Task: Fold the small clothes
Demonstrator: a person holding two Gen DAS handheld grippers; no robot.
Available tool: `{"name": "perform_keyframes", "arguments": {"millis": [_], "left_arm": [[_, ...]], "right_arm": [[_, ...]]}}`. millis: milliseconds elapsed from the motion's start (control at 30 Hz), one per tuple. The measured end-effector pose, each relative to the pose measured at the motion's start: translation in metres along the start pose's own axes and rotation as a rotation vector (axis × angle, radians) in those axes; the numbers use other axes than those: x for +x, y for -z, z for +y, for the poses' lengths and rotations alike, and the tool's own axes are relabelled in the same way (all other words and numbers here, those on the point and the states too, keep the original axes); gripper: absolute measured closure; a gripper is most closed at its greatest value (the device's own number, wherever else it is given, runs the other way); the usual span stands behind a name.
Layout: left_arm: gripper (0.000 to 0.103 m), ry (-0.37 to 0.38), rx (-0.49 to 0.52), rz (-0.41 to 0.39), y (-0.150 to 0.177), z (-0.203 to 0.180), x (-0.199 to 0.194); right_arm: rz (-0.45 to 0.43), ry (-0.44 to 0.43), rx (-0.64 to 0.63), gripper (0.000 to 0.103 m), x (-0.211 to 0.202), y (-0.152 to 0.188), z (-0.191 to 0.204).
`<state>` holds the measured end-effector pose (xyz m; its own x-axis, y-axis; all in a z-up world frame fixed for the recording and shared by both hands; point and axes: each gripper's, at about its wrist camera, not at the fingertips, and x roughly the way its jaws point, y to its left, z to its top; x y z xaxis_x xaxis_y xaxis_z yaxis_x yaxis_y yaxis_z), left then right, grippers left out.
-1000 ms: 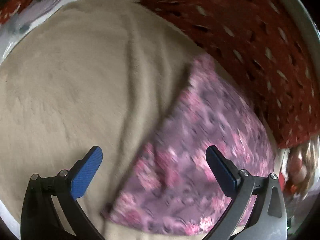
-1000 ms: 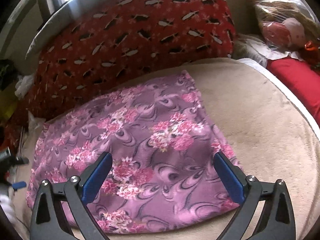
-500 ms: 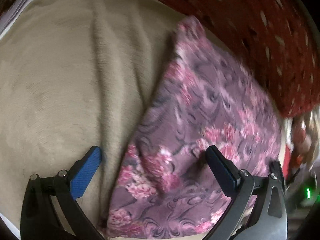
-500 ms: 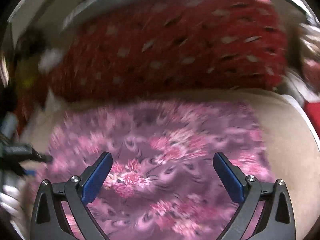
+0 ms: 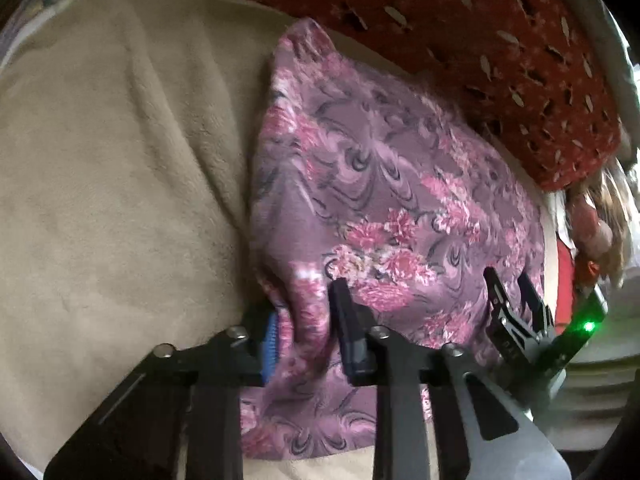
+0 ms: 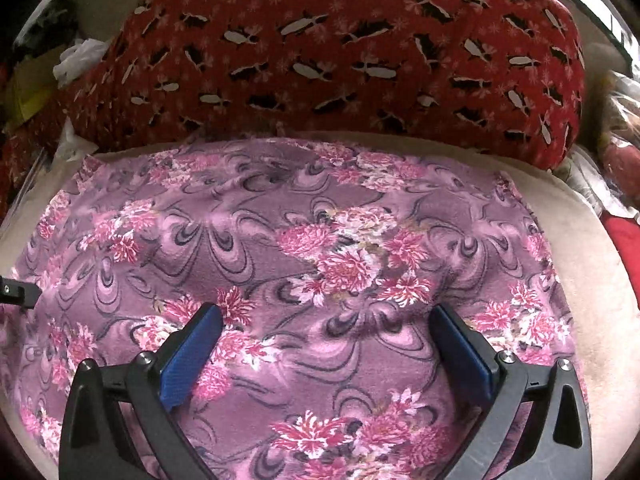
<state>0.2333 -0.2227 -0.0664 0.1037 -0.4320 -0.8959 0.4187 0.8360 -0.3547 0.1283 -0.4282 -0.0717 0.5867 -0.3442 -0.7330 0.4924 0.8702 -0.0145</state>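
Observation:
A purple floral cloth (image 6: pixel 304 248) lies spread flat on a beige blanket (image 5: pixel 104 168). In the left wrist view the cloth (image 5: pixel 392 184) runs to the right, and my left gripper (image 5: pixel 304 320) is shut on a bunched fold at its near left edge. My right gripper (image 6: pixel 326 344) is open, fingers wide apart, low over the cloth's near middle. The right gripper's tips also show in the left wrist view (image 5: pixel 508 292) over the cloth's right side. A tip of the left gripper shows at the far left of the right wrist view (image 6: pixel 18 294).
A large red patterned cushion (image 6: pixel 328 52) lies along the far edge of the cloth. Bagged items and a red thing (image 6: pixel 624 236) lie at the right. Clutter and white plastic (image 6: pixel 76 60) sit at the far left.
My left gripper moved onto the cloth's left edge and closed on a fold. My right gripper moved forward and lower over the cloth, still open.

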Motion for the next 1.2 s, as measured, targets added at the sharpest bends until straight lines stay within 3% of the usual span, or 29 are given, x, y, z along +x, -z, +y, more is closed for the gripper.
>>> {"name": "perform_keyframes", "arguments": {"millis": [67, 267, 400, 533, 733, 967, 1067, 1200], "left_arm": [[0.092, -0.019, 0.012, -0.013, 0.001, -0.007, -0.005], [0.093, 0.044, 0.054, -0.083, 0.002, -0.043, -0.038], [0.093, 0.068, 0.096, -0.106, 0.001, -0.074, -0.051], [0.093, 0.086, 0.131, -0.118, 0.007, -0.104, -0.06], [0.093, 0.113, 0.18, -0.12, 0.018, -0.149, -0.058], [0.093, 0.154, 0.224, -0.068, 0.027, -0.208, -0.027], [0.093, 0.141, 0.223, -0.017, 0.029, -0.223, 0.0], [0.092, 0.116, 0.16, 0.08, 0.03, -0.224, 0.045]], "right_arm": [[0.001, -0.006, 0.004, 0.001, 0.001, 0.001, 0.0], [0.041, -0.07, 0.016, 0.002, -0.004, -0.006, -0.013], [0.02, -0.085, 0.005, 0.005, -0.02, -0.002, -0.02], [-0.025, 0.004, -0.005, 0.004, -0.038, 0.003, -0.036], [-0.023, 0.059, 0.122, 0.004, -0.049, 0.013, -0.1], [0.03, 0.053, 0.261, 0.003, -0.04, 0.044, -0.156], [-0.006, 0.016, 0.297, 0.003, -0.041, 0.051, -0.161], [-0.012, 0.031, 0.275, 0.001, -0.037, 0.05, -0.157]]}}
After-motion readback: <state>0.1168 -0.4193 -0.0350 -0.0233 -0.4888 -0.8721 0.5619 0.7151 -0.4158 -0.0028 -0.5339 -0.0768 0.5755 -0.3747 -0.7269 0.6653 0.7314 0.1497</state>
